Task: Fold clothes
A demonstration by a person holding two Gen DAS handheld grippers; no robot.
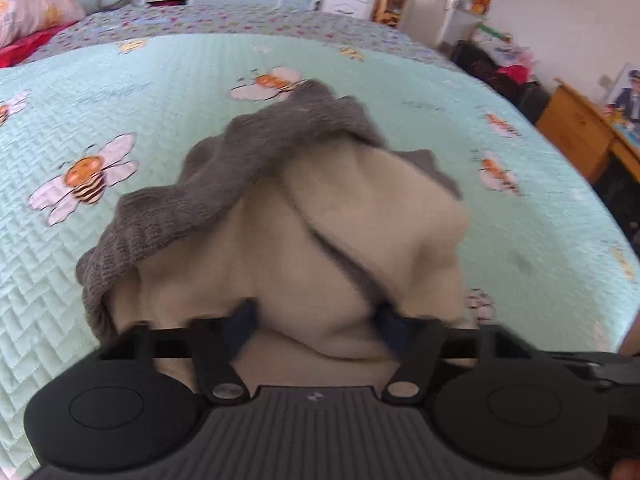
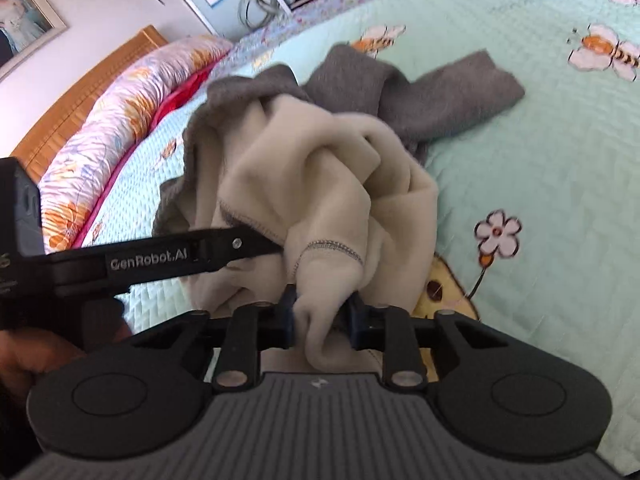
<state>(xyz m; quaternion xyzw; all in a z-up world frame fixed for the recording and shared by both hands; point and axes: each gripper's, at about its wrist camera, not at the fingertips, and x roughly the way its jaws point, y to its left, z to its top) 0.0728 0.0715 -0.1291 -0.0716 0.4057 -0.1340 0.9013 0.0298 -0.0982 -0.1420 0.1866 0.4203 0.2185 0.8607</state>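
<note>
Gripping a bunched fold near the bottom centre, the right gripper (image 2: 322, 316) lifts the sweater (image 2: 320, 168) off the bedspread (image 2: 540, 152). Left gripper (image 1: 316, 320) stands wide, fabric draped between its jaws; grip uncertain. Likely purpose: shaking the garment out before folding.

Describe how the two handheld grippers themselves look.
Both the left gripper and right gripper are matte black with ribbed grey centres, two round black discs, silver pivot bolts and dark blue fingertip pads. The left one's side reads "GenRobot.AI" in white.

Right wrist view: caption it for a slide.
Right gripper pinches the bunched grey-and-cream garment above the bee-print quilt.
</note>
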